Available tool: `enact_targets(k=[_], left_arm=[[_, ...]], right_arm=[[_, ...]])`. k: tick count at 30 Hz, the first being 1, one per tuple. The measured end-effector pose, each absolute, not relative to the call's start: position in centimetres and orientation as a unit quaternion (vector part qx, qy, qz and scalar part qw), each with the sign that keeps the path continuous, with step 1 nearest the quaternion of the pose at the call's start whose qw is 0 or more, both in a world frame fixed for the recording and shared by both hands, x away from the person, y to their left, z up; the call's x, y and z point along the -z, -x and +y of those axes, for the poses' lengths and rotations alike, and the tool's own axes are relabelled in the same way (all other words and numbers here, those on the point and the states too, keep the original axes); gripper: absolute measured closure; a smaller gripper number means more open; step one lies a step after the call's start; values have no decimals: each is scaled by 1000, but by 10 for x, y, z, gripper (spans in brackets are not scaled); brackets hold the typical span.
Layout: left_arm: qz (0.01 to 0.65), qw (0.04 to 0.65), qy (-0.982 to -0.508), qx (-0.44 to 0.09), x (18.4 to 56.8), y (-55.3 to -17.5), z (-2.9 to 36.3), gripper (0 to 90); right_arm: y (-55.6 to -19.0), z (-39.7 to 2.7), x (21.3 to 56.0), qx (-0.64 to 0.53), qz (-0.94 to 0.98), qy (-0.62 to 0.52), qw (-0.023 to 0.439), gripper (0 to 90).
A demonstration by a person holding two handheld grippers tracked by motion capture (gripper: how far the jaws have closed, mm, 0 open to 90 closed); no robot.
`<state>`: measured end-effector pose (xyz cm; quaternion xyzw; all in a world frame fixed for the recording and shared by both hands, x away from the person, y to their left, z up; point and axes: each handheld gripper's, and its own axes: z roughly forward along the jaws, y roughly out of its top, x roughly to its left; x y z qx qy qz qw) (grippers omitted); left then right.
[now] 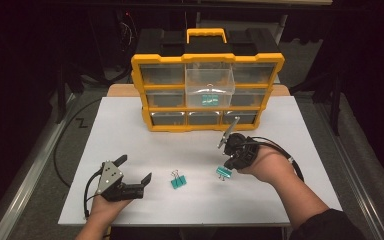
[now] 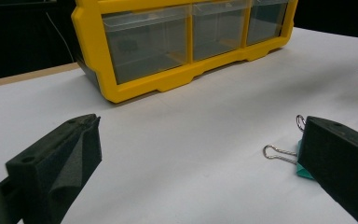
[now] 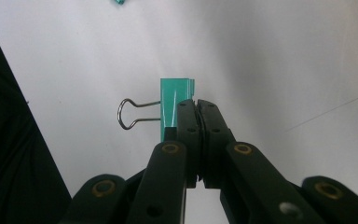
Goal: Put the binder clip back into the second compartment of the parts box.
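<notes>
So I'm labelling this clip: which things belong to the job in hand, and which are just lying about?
In the job:
- right gripper, shut on a green binder clip
- pulled-out clear drawer with clips inside
- yellow organizer

Lying about:
- second green clip on the table
- left gripper, jaws open

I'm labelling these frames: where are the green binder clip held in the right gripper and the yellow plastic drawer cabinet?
green binder clip point(image 3: 173, 105), right gripper view, on its green body.
yellow plastic drawer cabinet point(image 1: 207, 58), high view, on its top frame.
</notes>
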<state>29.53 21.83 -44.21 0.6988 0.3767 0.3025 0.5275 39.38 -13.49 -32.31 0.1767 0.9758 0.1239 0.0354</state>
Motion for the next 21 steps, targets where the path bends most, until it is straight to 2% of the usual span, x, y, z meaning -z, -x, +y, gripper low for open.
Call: enact_targets(k=[14,21], left_arm=[[376,526,-700,-304,442,-295,219,3],[377,528,-698,-305,442,-295,219,3]], right_arm=[[-394,-132,299,-111,981,-153,40,900],[-394,-127,273,-110,981,-154,51,900]])
